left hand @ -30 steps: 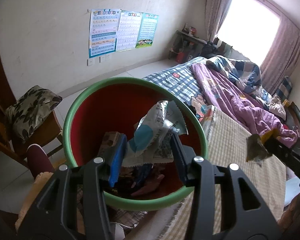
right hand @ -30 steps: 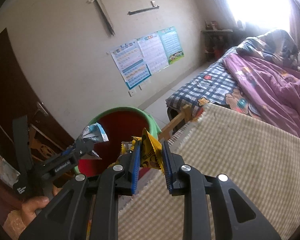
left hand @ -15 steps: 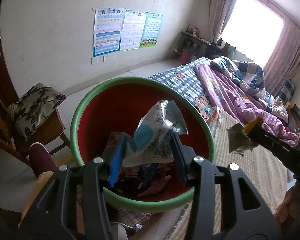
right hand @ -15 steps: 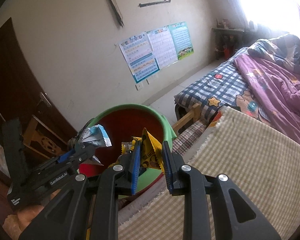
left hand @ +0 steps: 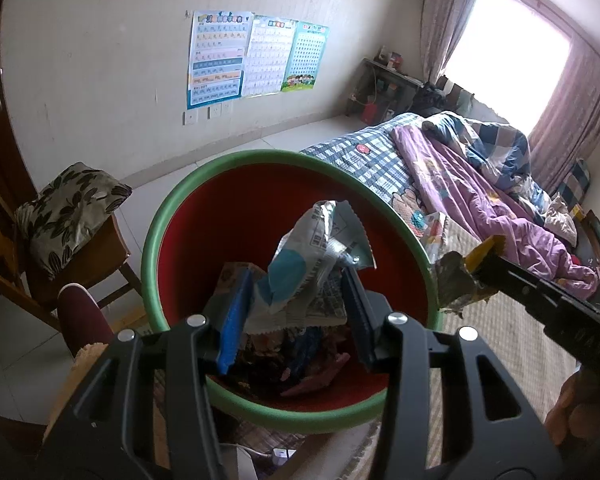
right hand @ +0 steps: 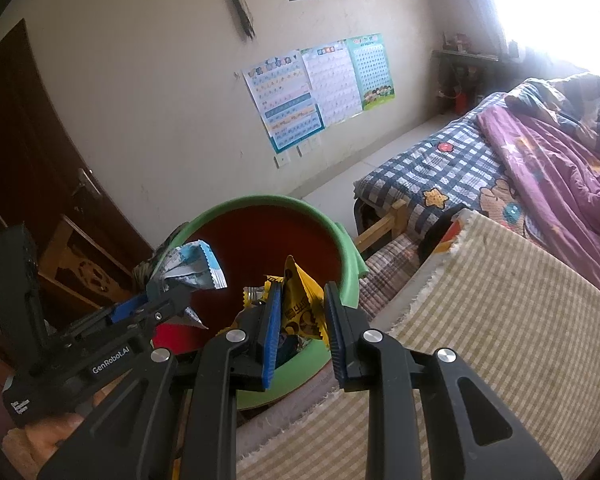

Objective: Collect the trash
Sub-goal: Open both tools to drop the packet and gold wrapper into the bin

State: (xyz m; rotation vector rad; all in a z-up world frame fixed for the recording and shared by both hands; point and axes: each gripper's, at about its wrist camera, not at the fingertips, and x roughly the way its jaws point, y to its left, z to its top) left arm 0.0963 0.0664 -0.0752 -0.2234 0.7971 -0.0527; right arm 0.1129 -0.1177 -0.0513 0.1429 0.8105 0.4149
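Note:
A red trash bin with a green rim (left hand: 260, 158) (right hand: 341, 236) stands beside the bed and holds several wrappers. My left gripper (left hand: 296, 300) is shut on a crumpled white and blue wrapper (left hand: 300, 272) and holds it over the bin's opening. It also shows in the right wrist view (right hand: 168, 296) with the wrapper (right hand: 196, 266). My right gripper (right hand: 300, 316) is shut on a yellow snack wrapper (right hand: 300, 304), over the bin's near rim. In the left wrist view it (left hand: 495, 264) comes in from the right with the wrapper (left hand: 455, 280) at the bin's right rim.
A beige checked mat (right hand: 499, 320) lies on the bed to the right. A purple quilt (left hand: 479, 192) and plaid sheet cover the bed beyond. A wooden chair with a leaf-print cushion (left hand: 64, 212) stands left of the bin. A dark door (right hand: 28, 160) is at left.
My right gripper has carried the yellow wrapper left from above the mat to the bin's rim. My left gripper has stayed over the bin with its wrapper.

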